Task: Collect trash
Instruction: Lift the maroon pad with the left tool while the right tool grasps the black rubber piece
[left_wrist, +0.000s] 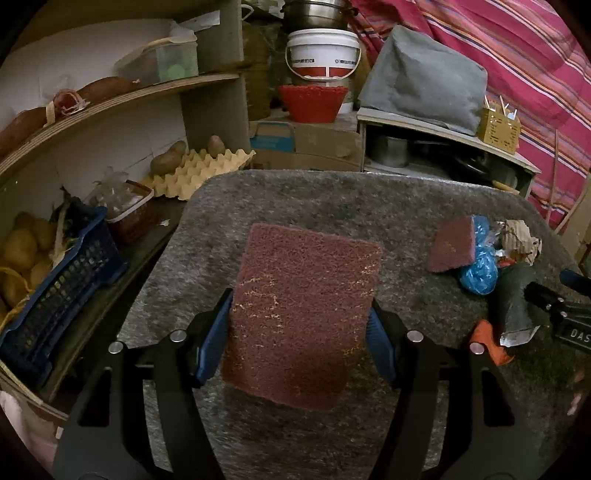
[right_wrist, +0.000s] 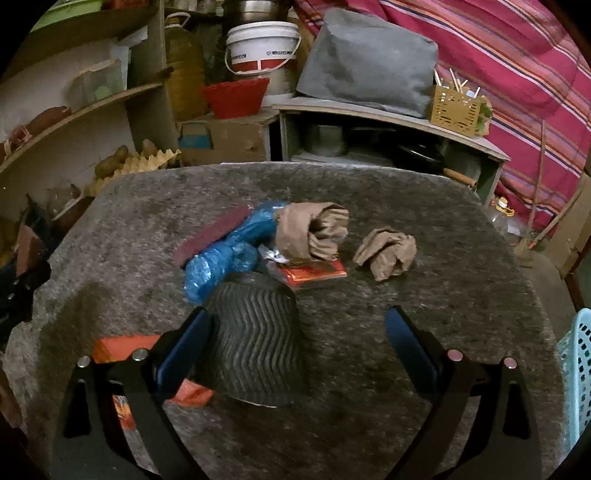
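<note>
Right half of the table is sitting wide open, middle is clogged

Trash pile and ribbed black cup are blocking the centre; bare felt table is stretching past the crumpled paper toward the teal basket.

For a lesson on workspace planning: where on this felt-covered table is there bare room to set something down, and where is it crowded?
Bare felt runs along the far edge, and on the right between the crumpled brown paper and the turquoise basket. The near-left corner is bare too. The middle is crowded: blue plastic bag, small scouring pad, rolled brown paper, orange wrapper and black ribbed cup bunch together.
</note>
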